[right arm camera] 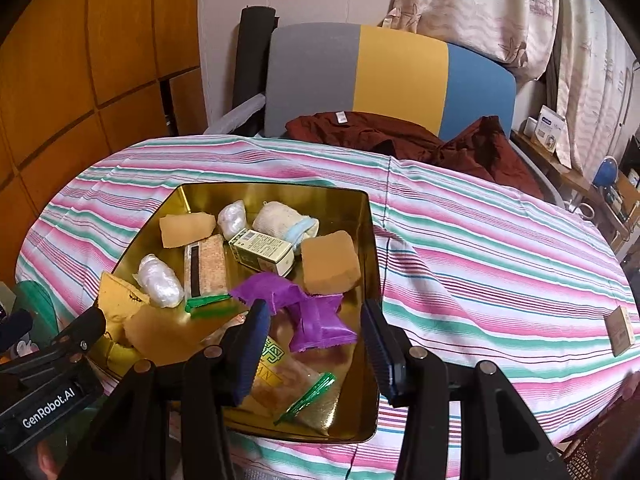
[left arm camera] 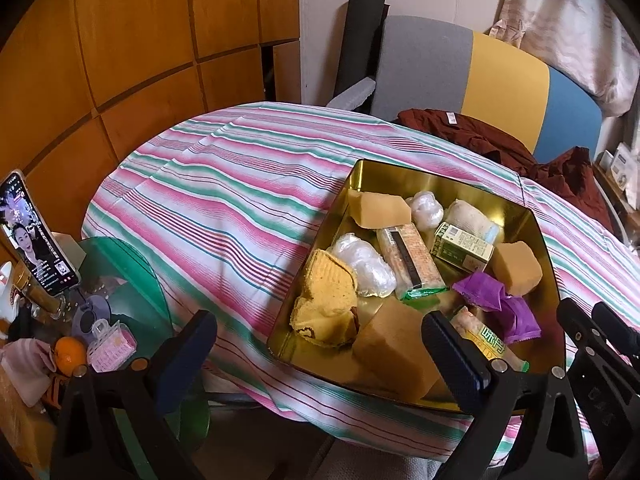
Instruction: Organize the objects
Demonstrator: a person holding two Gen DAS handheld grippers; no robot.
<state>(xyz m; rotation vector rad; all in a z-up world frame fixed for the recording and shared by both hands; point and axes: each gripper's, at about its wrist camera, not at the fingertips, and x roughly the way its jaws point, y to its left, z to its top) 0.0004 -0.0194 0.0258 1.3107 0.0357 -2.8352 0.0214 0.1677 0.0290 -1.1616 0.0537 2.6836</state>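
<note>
The gold tin [left arm camera: 404, 176] sits on the striped tablecloth [left arm camera: 224, 184], packed with sponges, wrapped snacks and a small green box [left arm camera: 464, 246]. Through my left wrist camera, my left gripper [left arm camera: 316, 344] hangs at its near corner, jaws wide apart, empty. Through my right wrist camera, my right gripper [right arm camera: 316, 340] hovers above a purple packet [right arm camera: 308, 312], jaws apart, clamping nothing.

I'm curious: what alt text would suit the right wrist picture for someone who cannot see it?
An open right gripper hovers over a gold tin full of sponges, snack packets and a purple wrapper. The tin sits on a striped tablecloth.
</note>
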